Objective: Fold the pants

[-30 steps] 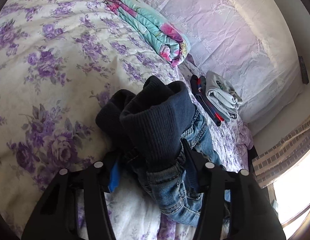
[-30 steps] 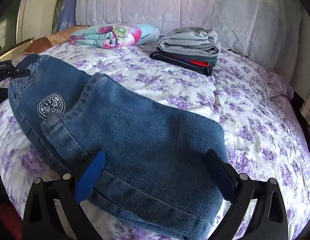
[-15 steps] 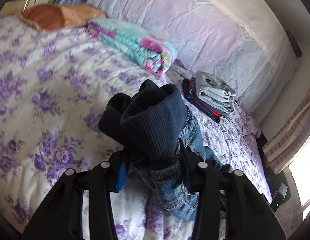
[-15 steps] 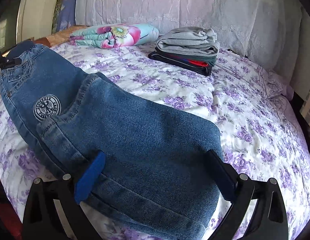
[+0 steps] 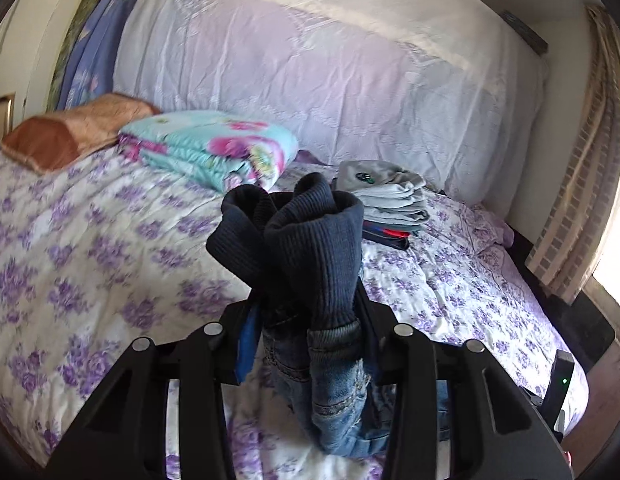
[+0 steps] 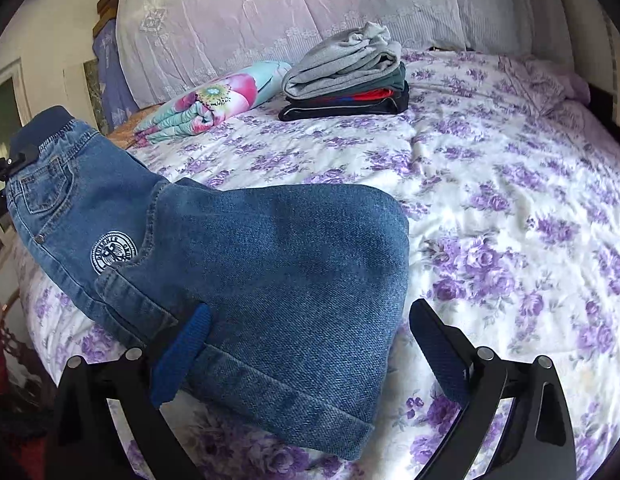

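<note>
Small blue jeans (image 6: 269, 256) with a dark ribbed waistband lie on the flowered bedspread (image 6: 510, 200), legs folded together, hems toward the right wrist camera. My left gripper (image 5: 305, 332) is shut on the bunched waistband (image 5: 305, 240) and holds that end lifted off the bed; it shows at the far left of the right wrist view (image 6: 13, 160). My right gripper (image 6: 310, 352) is open, its jaws standing wide apart on either side of the leg hems, the left pad (image 6: 181, 356) touching the denim.
A folded stack of grey, red and dark clothes (image 6: 346, 76) sits near the headboard. A folded turquoise floral blanket (image 6: 213, 100) and a brown pillow (image 5: 69, 136) lie to its left. A white lace cover (image 5: 330, 72) drapes the headboard. A curtained window (image 5: 582, 184) is at right.
My left gripper lifted the waistband higher and tilted up, so its view now shows the headboard. The right gripper stayed open and shifted left along the hems; the jeans' waist end rose.
</note>
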Demonstrator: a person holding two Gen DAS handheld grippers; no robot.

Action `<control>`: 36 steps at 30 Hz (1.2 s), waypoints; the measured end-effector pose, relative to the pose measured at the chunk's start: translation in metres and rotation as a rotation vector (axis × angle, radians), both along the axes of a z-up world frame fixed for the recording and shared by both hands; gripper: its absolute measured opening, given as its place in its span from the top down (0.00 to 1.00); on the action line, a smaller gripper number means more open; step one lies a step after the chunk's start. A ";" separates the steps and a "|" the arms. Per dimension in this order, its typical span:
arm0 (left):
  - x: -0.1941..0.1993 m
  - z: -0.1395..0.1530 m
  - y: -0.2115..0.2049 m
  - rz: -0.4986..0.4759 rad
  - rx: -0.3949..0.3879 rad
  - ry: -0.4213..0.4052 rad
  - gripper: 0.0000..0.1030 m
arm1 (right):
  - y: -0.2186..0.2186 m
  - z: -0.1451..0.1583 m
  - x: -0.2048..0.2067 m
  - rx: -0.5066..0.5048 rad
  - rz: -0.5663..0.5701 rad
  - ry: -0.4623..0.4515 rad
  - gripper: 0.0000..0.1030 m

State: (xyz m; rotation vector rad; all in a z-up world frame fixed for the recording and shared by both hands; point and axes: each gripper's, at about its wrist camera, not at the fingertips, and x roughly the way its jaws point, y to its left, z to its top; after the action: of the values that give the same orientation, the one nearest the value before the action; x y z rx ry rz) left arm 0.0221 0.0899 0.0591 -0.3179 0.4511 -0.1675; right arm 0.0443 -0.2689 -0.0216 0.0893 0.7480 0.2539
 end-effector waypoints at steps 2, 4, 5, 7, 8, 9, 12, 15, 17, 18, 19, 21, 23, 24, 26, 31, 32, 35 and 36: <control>-0.001 0.001 -0.005 -0.001 0.017 -0.012 0.64 | -0.003 -0.001 -0.001 0.021 -0.003 0.000 0.03; 0.000 0.000 -0.006 0.001 0.026 -0.007 0.64 | -0.004 -0.001 -0.001 0.037 -0.002 0.000 0.03; 0.002 -0.003 -0.005 0.009 0.028 0.009 0.63 | -0.004 -0.001 -0.002 0.044 -0.001 0.004 0.03; 0.008 -0.013 0.004 0.029 -0.001 0.063 0.57 | -0.005 -0.002 -0.001 0.056 0.000 0.011 0.03; 0.011 -0.018 0.009 0.035 -0.025 0.078 0.56 | -0.006 -0.002 -0.001 0.060 0.000 0.013 0.03; 0.013 -0.025 0.016 0.046 -0.058 0.095 0.56 | -0.006 -0.002 -0.001 0.062 0.001 0.016 0.03; 0.021 -0.047 0.040 0.069 -0.161 0.136 0.56 | -0.007 -0.002 0.000 0.068 0.001 0.022 0.03; 0.032 -0.076 0.069 0.114 -0.273 0.194 0.56 | -0.008 -0.003 0.001 0.076 0.002 0.029 0.03; 0.038 -0.095 0.084 0.127 -0.338 0.242 0.54 | -0.009 -0.004 0.002 0.084 0.004 0.036 0.03; 0.040 -0.106 0.092 0.131 -0.379 0.269 0.53 | -0.010 -0.004 0.003 0.088 0.005 0.038 0.03; 0.040 -0.116 0.098 0.127 -0.423 0.290 0.50 | -0.010 -0.004 0.003 0.093 0.005 0.042 0.03; 0.036 -0.129 0.105 0.103 -0.507 0.298 0.48 | -0.011 -0.005 0.004 0.100 0.006 0.046 0.03; 0.030 -0.126 0.100 0.093 -0.504 0.287 0.38 | -0.011 -0.006 0.005 0.106 0.008 0.050 0.03; 0.029 -0.125 0.097 0.093 -0.498 0.284 0.35 | -0.012 -0.006 0.005 0.107 0.008 0.051 0.03; 0.027 -0.120 0.087 0.107 -0.474 0.279 0.29 | -0.012 -0.006 0.006 0.111 0.009 0.052 0.03; 0.045 -0.125 0.085 0.121 -0.464 0.326 0.53 | -0.013 -0.006 0.006 0.114 0.010 0.053 0.03; 0.046 -0.125 0.087 0.115 -0.473 0.323 0.61 | -0.013 -0.006 0.005 0.113 0.009 0.053 0.03; 0.040 -0.120 0.092 0.081 -0.509 0.306 0.72 | -0.012 -0.003 0.002 0.101 -0.001 0.020 0.03; 0.038 -0.117 0.091 0.075 -0.506 0.302 0.73 | -0.012 0.000 -0.002 0.095 -0.010 -0.007 0.03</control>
State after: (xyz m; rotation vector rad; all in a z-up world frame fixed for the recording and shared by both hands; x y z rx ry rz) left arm 0.0605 0.1810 -0.0576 -0.8632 0.6931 -0.1599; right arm 0.0426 -0.2809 -0.0213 0.1820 0.7279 0.2806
